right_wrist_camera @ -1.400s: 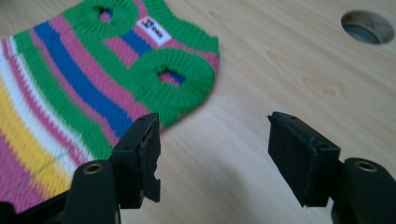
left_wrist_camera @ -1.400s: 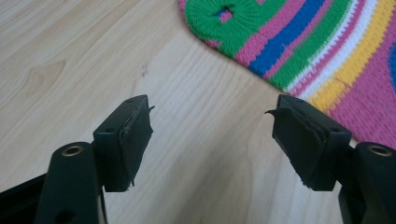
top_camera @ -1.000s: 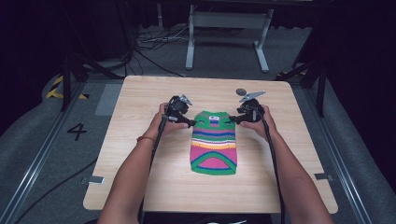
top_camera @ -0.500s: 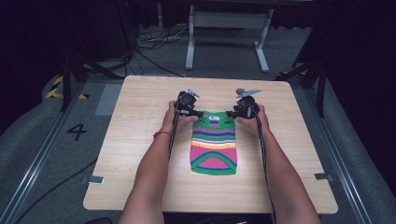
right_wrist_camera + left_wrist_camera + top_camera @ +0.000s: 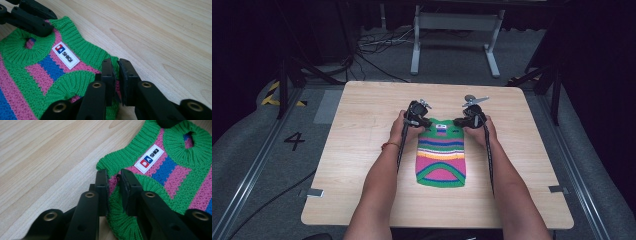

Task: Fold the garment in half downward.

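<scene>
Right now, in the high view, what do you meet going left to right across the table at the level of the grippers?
Bare light wooden table → left hand-held gripper → collar end of the green, pink and blue striped knitted sweater → right hand-held gripper → bare table.

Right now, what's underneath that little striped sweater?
The sweater lies flat on the wooden table, whose bare wood shows all around it. Whatever might be beneath the knit is covered. Both grippers, left and right, pinch its shoulder edges.
</scene>
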### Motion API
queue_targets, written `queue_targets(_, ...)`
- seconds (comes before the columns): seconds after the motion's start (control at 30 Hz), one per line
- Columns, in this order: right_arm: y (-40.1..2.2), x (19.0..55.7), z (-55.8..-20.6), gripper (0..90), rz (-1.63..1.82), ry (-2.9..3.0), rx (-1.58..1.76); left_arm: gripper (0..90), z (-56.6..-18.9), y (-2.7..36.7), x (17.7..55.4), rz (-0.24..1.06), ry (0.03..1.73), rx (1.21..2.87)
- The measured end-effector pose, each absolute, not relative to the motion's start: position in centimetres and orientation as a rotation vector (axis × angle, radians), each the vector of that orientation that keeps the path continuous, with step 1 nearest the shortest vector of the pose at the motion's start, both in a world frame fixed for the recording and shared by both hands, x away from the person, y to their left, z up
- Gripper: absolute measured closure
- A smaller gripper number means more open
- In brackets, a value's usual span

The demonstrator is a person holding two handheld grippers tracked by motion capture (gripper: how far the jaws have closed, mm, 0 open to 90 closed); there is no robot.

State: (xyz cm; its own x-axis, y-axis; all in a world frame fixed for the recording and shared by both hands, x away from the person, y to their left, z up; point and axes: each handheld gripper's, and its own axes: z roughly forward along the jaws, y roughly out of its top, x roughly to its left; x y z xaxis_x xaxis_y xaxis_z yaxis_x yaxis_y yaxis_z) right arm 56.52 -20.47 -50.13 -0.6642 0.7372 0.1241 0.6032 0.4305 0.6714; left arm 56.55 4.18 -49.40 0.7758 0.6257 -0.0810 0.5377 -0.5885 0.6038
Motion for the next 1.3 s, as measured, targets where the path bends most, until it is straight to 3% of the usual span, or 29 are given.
queue_targets(0.5, -21.0, 54.6, -47.6, 86.3, 1.18, 2.444, 1.03, 78.9, -46.1, 5.1, 54.6, 0.325, 0.779, 2.276)
queue_targets(0.77, -20.8, 52.8, -45.7, 86.4, 1.243, 2.437, 0.931, 89.4, -44.7, 5.5, 53.0, 0.353, 0.668, 2.3)
queue_targets(0.93, -20.3, 52.7, -45.9, 86.3, 1.194, 2.455, 0.918, 62.6, -46.0, 4.9, 54.8, 0.403, 0.789, 2.307)
queue_targets(1.03, -20.3, 53.0, -46.4, 86.2, 1.174, 2.454, 0.936, 57.0, -47.5, 4.2, 55.9, 0.37, 0.832, 2.302)
queue_targets(1.3, -21.1, 54.2, -48.2, 86.0, 1.119, 2.445, 1.007, 53.7, -49.8, 3.0, 57.2, 0.279, 0.887, 2.28)
